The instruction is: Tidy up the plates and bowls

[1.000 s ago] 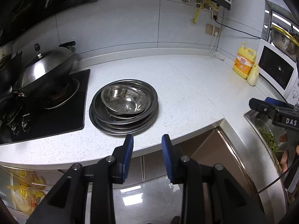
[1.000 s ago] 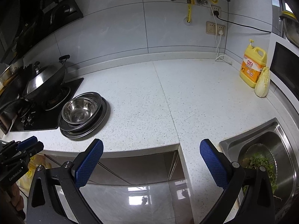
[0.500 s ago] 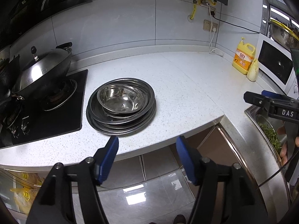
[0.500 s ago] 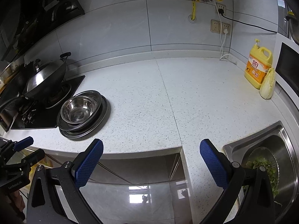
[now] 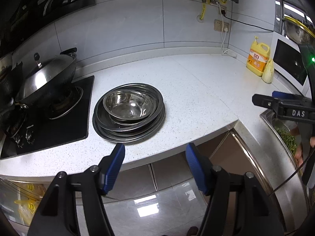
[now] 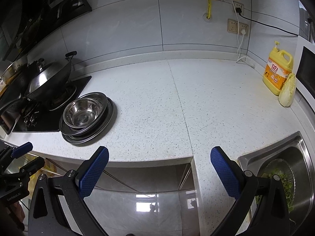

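A shiny steel bowl (image 5: 128,105) (image 6: 82,111) sits on top of a stack of steel plates (image 5: 157,118) (image 6: 109,116) on the white speckled counter (image 5: 196,90), beside the hob. My left gripper (image 5: 155,155) hangs open in front of the counter edge, just below the stack, with nothing between its blue pads. In the right wrist view my right gripper (image 6: 159,159) is open and empty too, off the counter edge and to the right of the stack. Each gripper shows at the edge of the other's view, the left gripper (image 6: 19,157) there also open.
A lidded wok (image 5: 47,78) stands on the black hob (image 5: 49,129) left of the stack. A yellow detergent bottle (image 6: 277,70) and a cabbage (image 6: 287,93) stand far right. A steel sink (image 6: 295,157) with greens lies at the right. Cabinet fronts and tiled floor lie below.
My left gripper's jaws have spread from nearly together to wide apart. Both hands have stayed about where they were, and the stack has not moved.
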{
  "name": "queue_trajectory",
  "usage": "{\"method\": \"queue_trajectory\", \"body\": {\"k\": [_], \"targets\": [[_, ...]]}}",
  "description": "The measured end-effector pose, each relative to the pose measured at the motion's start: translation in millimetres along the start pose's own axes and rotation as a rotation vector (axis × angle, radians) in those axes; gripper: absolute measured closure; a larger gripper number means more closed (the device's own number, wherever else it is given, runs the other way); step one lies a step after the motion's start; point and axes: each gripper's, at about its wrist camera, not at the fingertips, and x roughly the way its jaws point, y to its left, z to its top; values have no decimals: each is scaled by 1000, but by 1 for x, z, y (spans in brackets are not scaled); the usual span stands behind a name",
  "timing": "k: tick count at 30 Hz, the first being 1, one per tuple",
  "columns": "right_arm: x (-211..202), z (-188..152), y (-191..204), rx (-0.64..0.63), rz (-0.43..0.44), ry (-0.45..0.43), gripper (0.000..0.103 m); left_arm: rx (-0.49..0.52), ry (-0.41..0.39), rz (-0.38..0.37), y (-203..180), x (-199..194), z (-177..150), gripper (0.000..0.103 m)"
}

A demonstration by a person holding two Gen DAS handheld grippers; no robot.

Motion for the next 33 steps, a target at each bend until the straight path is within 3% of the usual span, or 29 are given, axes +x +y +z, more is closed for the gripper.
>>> {"method": "queue_trajectory", "body": {"k": [33], "targets": [[6, 7, -3, -38, 24, -1, 1, -41, -27, 9, -1, -8, -2, 40]]}}
